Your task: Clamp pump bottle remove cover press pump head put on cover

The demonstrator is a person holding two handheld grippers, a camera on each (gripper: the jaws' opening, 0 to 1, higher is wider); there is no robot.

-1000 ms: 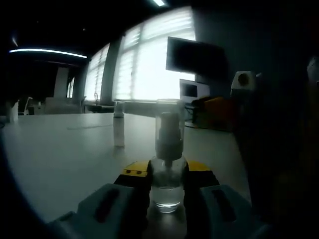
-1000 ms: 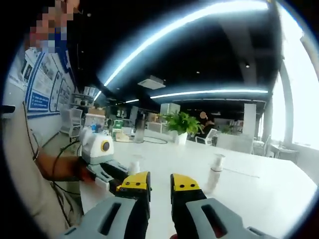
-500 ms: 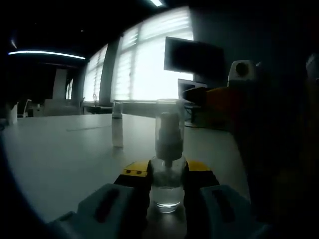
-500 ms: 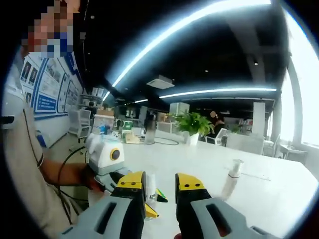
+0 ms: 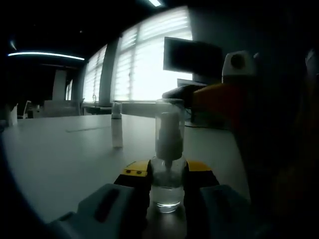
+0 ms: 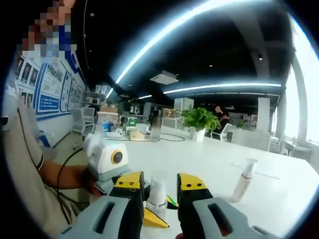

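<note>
On the white worktop [image 5: 60,149], w/ the window behind, the left hand-held gripper [image 5: 167,177] has its jaws closed on the glass body of the pump bottle [image 5: 167,186], yellow tips either side, bottle upright & standing on the surface. So step 1, the clamp, looks done. The clear cover [image 5: 169,124] sits over the white pump head, so removal isn't done yet; pressing the head & re-capping are both left too.

A 2nd, slimmer spray bottle [image 5: 117,130] stands well apart, further back on the worktop; prob. not part of this job.

To the right in the left gripper view, an orange-and-dark shape w/ a white top hangs near cover height — I take it for the right hand-held gripper [image 5: 209,99] coming in, though it's dim.

In the right gripper view, the right hand-held gripper [image 6: 159,186] has jaws apart, nothing held, & the bottle's cover [image 6: 158,185] shows in the gap between the tips, beyond them; can't tell whether they touch it. Below it the left gripper's yellow tip [image 6: 152,219] shows, w/ a person's hand [image 6: 70,177] & sleeve at left. The spare bottle [image 6: 244,175] stands off to the right.

Judgement: approx. a quarter in, cover grab pending.
</note>
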